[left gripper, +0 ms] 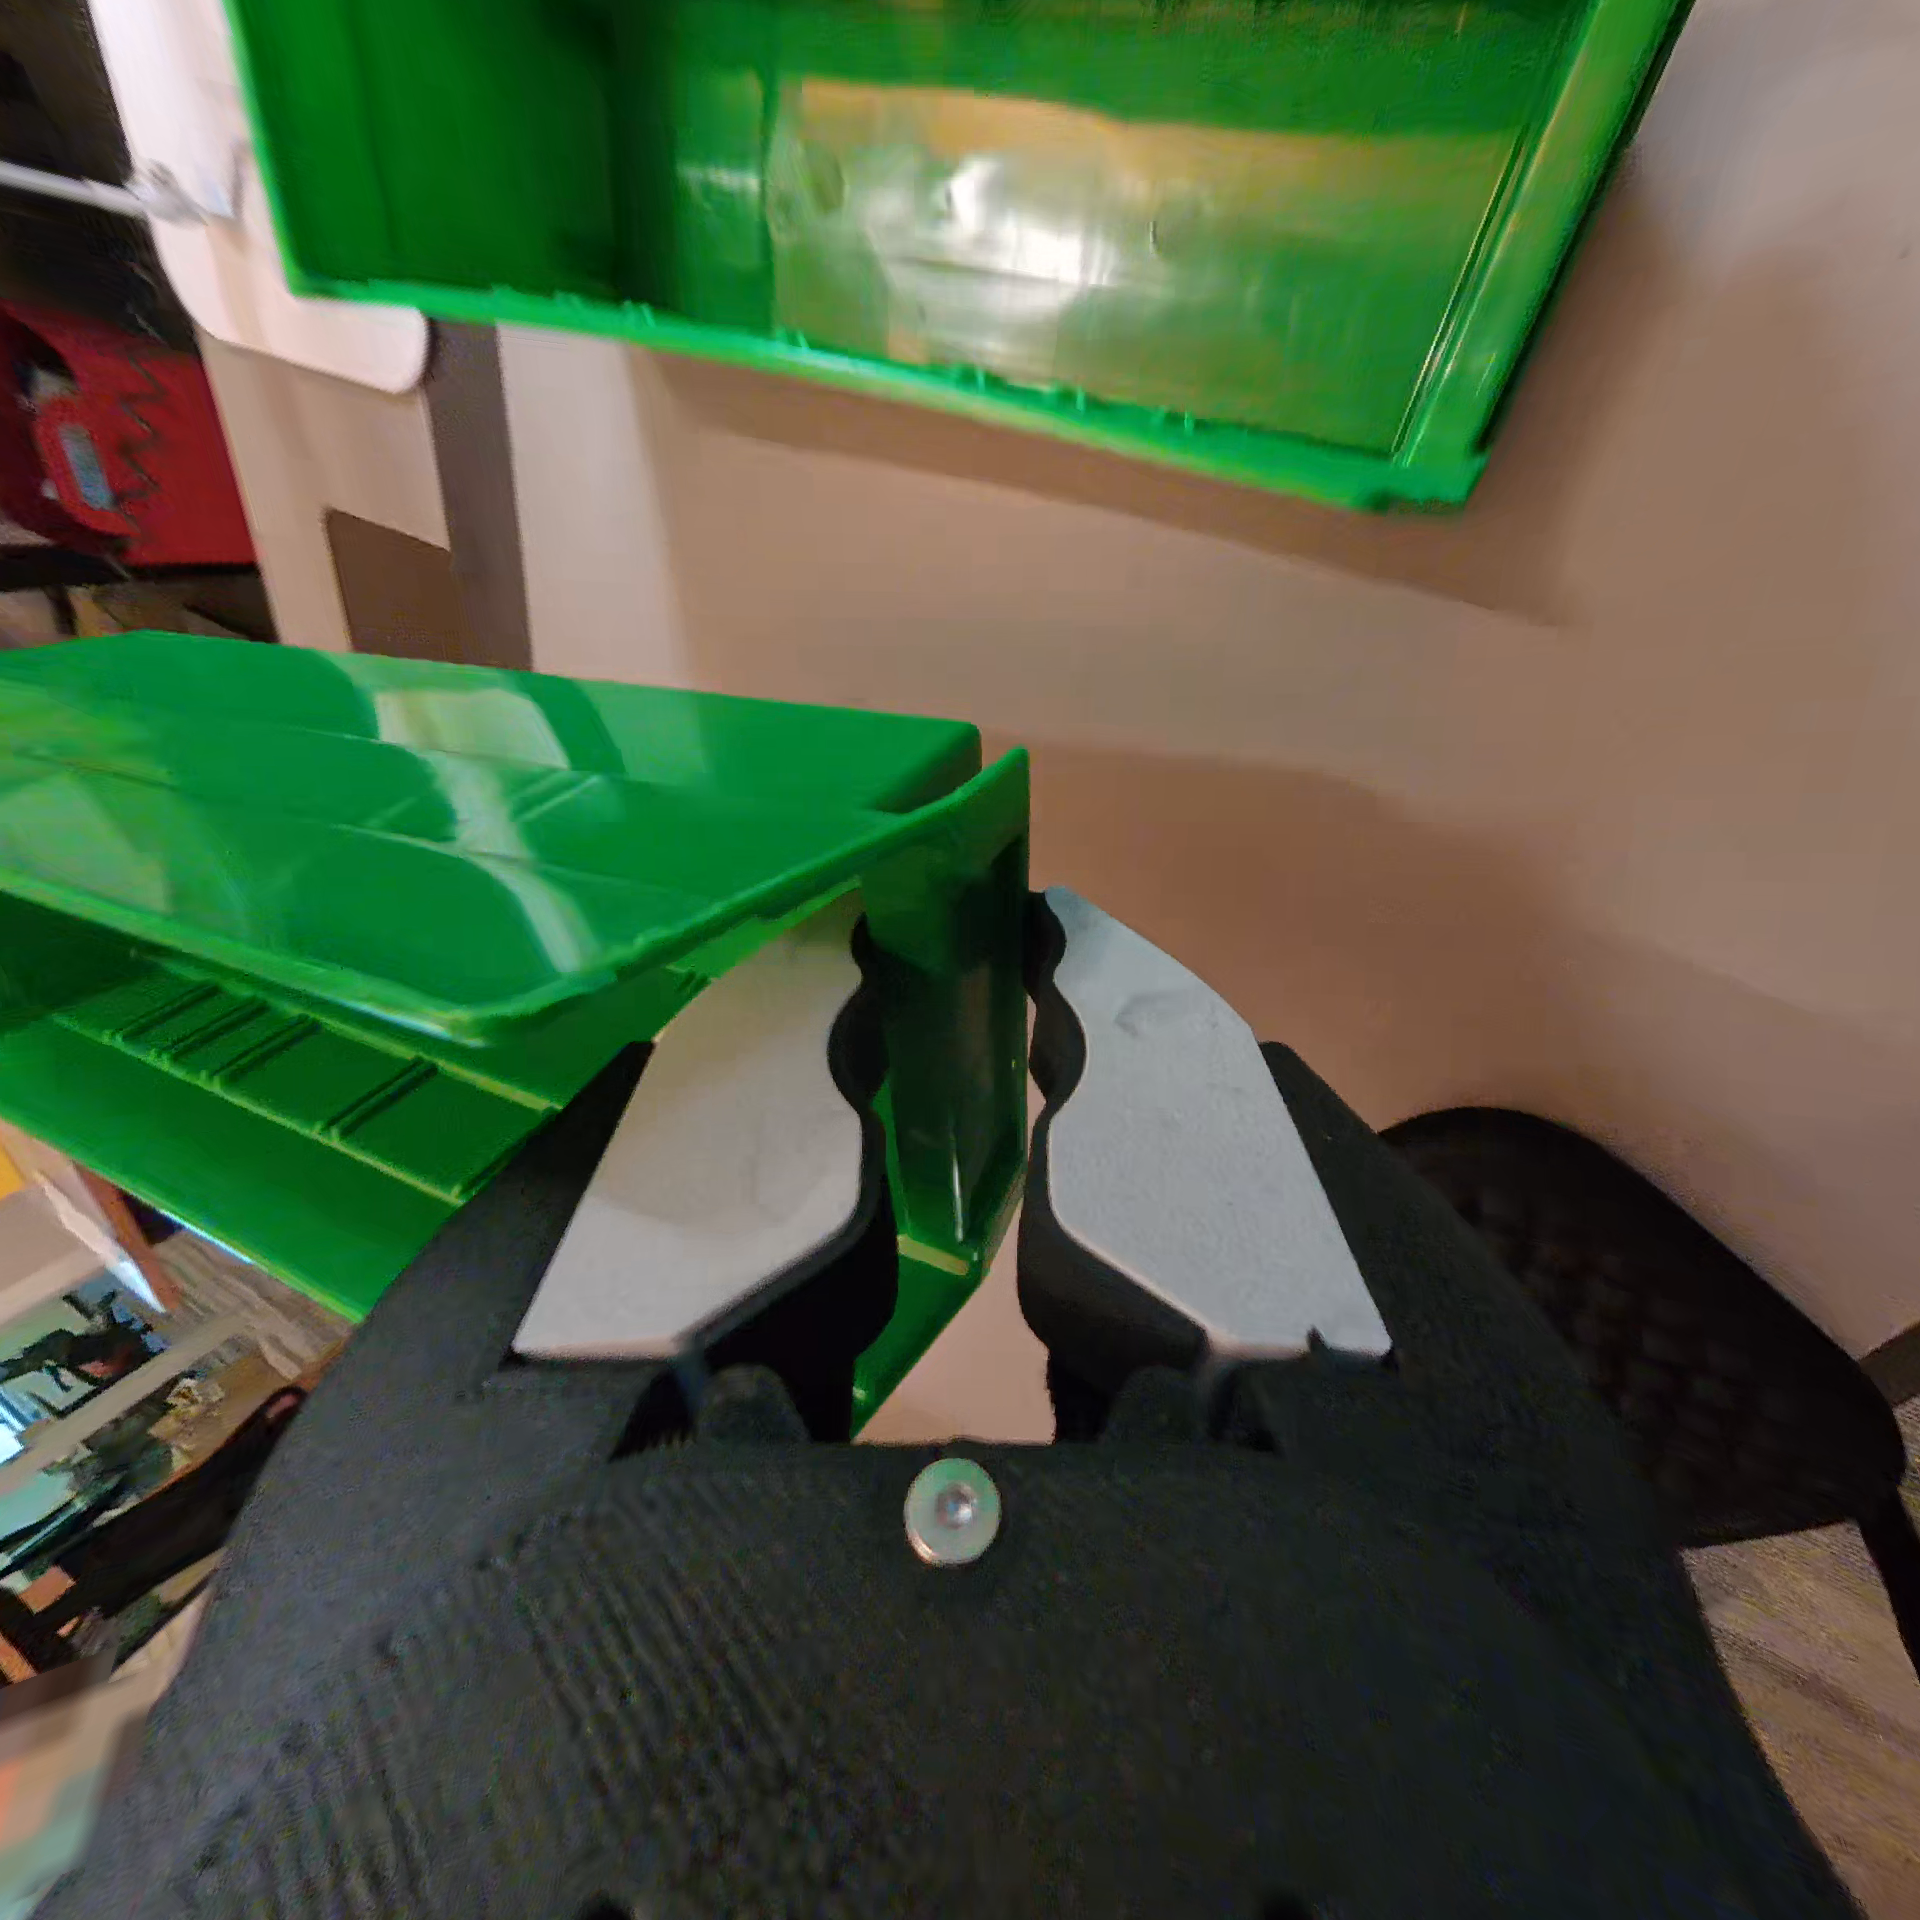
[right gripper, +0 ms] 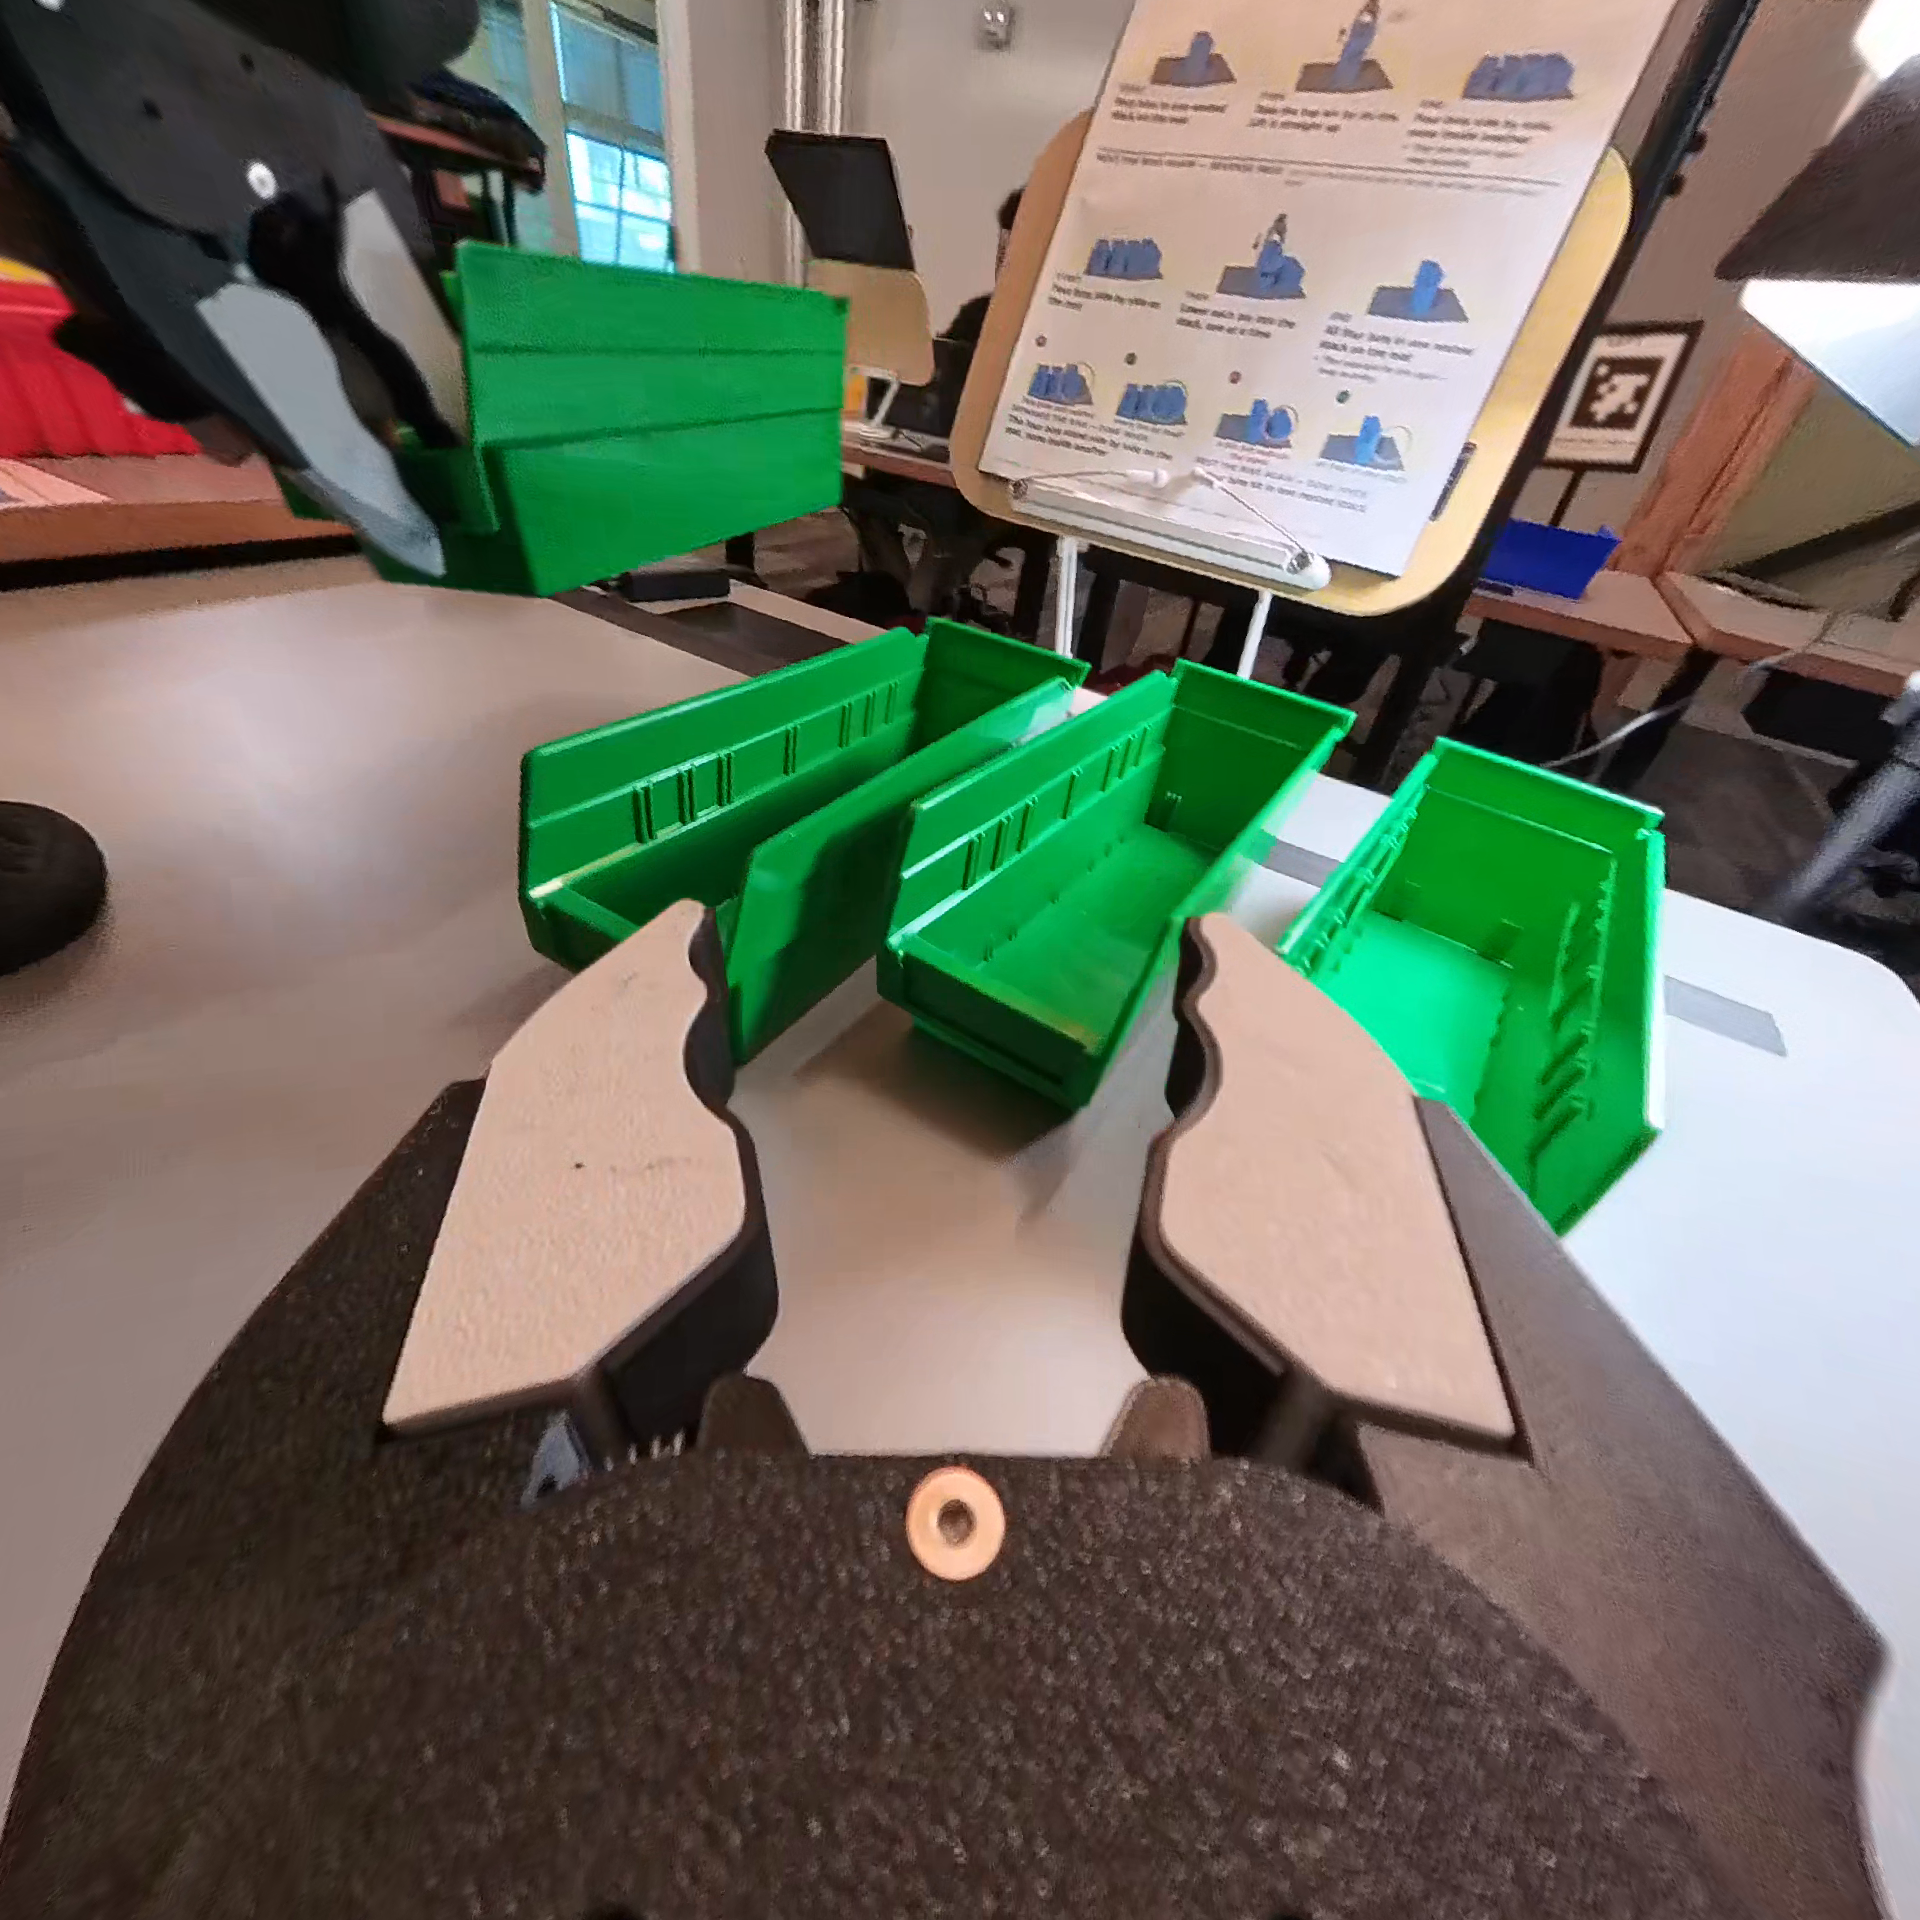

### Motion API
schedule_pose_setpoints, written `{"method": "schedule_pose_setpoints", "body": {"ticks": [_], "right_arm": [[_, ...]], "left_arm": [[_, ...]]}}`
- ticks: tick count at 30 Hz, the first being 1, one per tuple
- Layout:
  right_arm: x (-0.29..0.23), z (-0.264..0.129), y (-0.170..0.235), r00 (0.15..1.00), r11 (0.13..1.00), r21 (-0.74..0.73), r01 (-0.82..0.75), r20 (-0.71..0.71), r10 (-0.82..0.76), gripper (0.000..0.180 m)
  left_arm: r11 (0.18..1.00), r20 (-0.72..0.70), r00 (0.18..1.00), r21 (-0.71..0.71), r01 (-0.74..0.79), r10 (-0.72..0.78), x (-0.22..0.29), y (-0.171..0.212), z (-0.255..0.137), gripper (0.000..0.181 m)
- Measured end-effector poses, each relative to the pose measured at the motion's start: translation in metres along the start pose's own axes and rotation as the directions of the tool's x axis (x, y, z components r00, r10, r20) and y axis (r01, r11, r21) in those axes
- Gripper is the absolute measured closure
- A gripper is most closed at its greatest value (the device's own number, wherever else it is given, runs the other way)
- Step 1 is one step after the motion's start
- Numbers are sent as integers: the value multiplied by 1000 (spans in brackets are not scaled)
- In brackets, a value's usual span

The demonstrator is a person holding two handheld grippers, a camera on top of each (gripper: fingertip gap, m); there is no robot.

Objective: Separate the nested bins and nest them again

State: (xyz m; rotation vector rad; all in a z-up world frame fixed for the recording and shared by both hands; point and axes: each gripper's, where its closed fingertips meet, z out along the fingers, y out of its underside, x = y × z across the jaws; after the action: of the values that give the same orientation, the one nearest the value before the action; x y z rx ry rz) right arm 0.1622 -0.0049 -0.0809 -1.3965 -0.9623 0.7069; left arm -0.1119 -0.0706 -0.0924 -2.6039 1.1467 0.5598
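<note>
My left gripper is shut on the end wall of a green bin and holds it in the air above the table. In the right wrist view the left gripper and its held bin hang at the upper left. Three more green bins stand side by side on the table: a left bin, a middle bin and a right bin. One of them shows at the top of the left wrist view. My right gripper is open and empty, just in front of the left and middle bins.
A picture board on a white stand stands behind the bins. A grey tape strip crosses the table at the right. A dark object lies at the table's left edge. A black chair stands beside the table. A person sits at a desk far behind. About 30 cm separates my left fingertips from my right.
</note>
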Motion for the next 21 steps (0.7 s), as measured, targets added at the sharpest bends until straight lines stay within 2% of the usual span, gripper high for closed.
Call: {"method": "schedule_pose_setpoints", "body": {"ticks": [5,11,16,19,21], "right_arm": [[10,-8,20,999,999,-37,-11,-40,9,97],[8,-4,30,999,997,-63,-34,-36,31,98],[0,1,33,999,997,-73,-29,-14,28,98],[-2,3,35,1000,997,-78,-29,-4,28,99],[-3,4,37,1000,996,-81,-31,2,31,99]], "left_arm": [[999,-23,1000,-31,-13,13,22,31,51,156],[996,-39,997,-52,-73,71,45,42,97,155],[987,1,989,-58,-150,150,43,43,121,155],[988,63,987,-39,-146,149,31,42,125,154],[989,116,982,-16,-149,149,24,42,124,147]]}}
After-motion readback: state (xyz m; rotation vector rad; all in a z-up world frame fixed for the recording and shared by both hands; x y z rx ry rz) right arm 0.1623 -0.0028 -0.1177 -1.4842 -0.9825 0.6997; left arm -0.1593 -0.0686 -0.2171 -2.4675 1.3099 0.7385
